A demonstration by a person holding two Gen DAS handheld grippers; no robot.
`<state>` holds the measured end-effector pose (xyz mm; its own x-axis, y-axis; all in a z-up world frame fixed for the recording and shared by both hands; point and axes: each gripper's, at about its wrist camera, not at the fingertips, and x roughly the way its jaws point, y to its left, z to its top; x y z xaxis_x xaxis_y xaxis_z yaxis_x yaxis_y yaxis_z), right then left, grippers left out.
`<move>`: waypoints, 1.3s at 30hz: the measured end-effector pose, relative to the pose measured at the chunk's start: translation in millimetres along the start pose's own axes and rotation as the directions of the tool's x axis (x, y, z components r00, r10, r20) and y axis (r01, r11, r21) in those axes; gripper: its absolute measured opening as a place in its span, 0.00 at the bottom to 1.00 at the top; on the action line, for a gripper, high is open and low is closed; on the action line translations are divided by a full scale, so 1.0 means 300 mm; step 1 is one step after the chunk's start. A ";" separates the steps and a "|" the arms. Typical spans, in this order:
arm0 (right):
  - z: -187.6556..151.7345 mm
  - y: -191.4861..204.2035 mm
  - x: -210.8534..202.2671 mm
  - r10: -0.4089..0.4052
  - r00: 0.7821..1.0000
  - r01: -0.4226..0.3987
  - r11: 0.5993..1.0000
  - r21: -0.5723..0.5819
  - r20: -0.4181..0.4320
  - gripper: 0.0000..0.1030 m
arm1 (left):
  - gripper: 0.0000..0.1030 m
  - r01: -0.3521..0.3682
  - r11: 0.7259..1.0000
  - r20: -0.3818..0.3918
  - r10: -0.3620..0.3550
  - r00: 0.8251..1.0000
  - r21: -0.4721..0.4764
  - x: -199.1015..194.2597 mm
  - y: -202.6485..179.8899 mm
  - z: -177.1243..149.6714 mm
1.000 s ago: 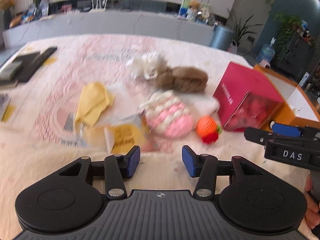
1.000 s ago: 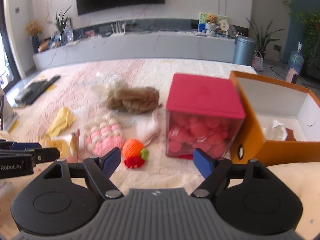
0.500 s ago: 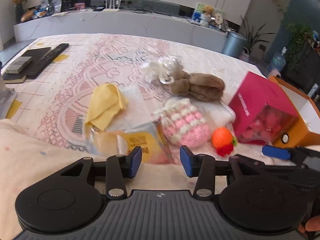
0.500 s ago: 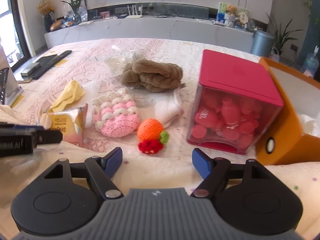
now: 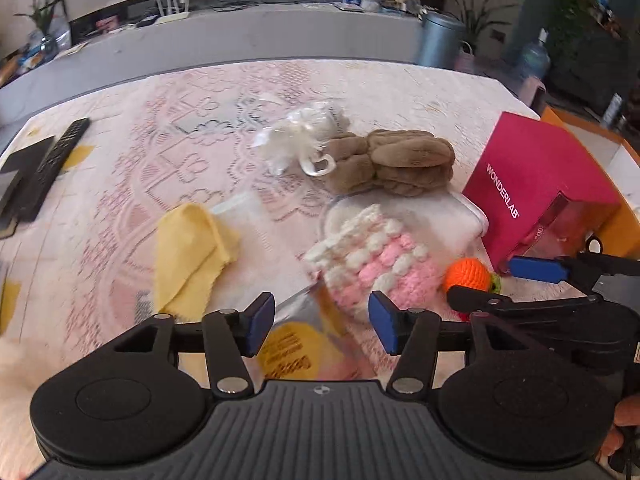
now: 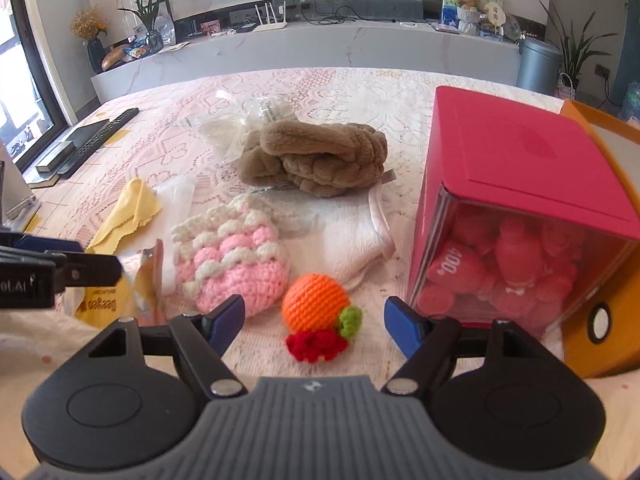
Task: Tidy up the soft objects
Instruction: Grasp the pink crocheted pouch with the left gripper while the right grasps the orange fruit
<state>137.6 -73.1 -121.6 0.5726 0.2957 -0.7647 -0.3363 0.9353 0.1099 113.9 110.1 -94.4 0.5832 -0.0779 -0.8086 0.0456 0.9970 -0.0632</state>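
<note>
From the left wrist view, the left gripper (image 5: 322, 328) has its jaws opening, and between the blue pads lies the top of a yellow snack packet (image 5: 294, 354), not pinched. Just ahead and to the right of the claw sits the pink-and-white crochet pouch (image 5: 374, 266), with the yellow cloth (image 5: 188, 256) ahead on the left. Farther ahead lies the brown plush bundle (image 5: 390, 166). The right gripper (image 5: 516, 284) reaches in from the right, beside the orange crochet ball (image 5: 468, 276).

From the right wrist view, the right gripper (image 6: 314, 320) stands spread wide, gripping nothing; the orange crochet ball (image 6: 314, 308) (red and green knots at its base) lies between the pads without touching either. The crochet pouch (image 6: 232, 256) is ahead-left, a white towel (image 6: 344, 236) ahead, the red box (image 6: 524, 208) ahead-right.
</note>
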 end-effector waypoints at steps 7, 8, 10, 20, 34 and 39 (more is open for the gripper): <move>-0.008 0.004 0.057 -0.001 0.999 0.000 1.000 -0.027 -0.039 0.57 | 0.62 0.085 0.995 -0.003 -0.085 0.996 -0.055 0.065 -0.018 0.005; -0.009 0.003 0.065 -0.002 0.999 0.000 1.000 -0.026 -0.047 0.48 | 0.62 0.089 0.994 -0.002 -0.090 0.996 -0.058 0.067 -0.021 0.003; -0.009 -0.001 0.070 -0.002 0.999 0.001 1.000 -0.016 -0.050 0.46 | 0.62 0.096 0.993 -0.004 -0.096 0.995 -0.071 0.074 -0.029 0.001; -0.020 -0.036 0.052 -0.038 0.998 0.040 0.999 0.037 -0.058 0.45 | 0.75 0.047 0.972 -0.016 -0.053 0.998 -0.231 0.139 -0.072 0.011; -0.022 -0.027 0.086 -0.036 0.996 0.038 0.999 0.028 -0.081 0.46 | 0.93 -0.095 0.986 -0.025 0.092 0.995 -0.134 0.224 -0.181 -0.005; -0.023 -0.020 0.093 -0.042 0.995 0.044 0.999 0.021 -0.087 0.45 | 0.85 -0.109 0.989 -0.012 0.108 0.994 -0.104 0.223 -0.197 -0.016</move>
<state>150.3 -71.9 -147.9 0.5191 0.2386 -0.8208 -0.2955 0.9511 0.0896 146.2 45.9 -147.5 0.5753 0.0305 -0.8174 -0.1026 0.9941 -0.0351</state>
